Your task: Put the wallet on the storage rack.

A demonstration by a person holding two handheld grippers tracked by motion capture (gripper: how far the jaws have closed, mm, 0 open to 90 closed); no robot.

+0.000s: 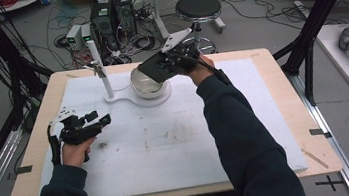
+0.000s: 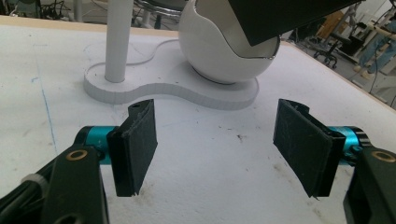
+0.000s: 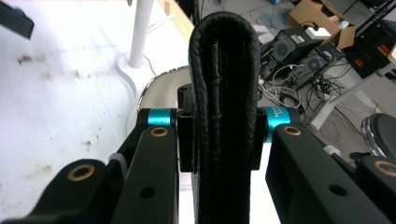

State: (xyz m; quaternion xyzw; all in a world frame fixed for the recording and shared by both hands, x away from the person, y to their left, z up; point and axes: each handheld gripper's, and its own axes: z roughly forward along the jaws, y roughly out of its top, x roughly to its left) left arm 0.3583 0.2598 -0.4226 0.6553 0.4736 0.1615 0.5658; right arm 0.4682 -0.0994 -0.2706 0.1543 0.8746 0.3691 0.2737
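right hand-held gripper (image 3: 224, 135) clamps a black wallet (image 3: 224, 70); left hand-held gripper (image 2: 224, 149) gapes wide, empty

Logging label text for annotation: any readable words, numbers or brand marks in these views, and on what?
None can be read.
White print on the right gripper's blue sleeve: too small and blurred.
Black wallet held over the white bowl: no print visible.

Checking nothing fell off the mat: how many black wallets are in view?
1. The black wallet is clamped in the right gripper, held above the white bowl at the table's far side. The left gripper is empty.
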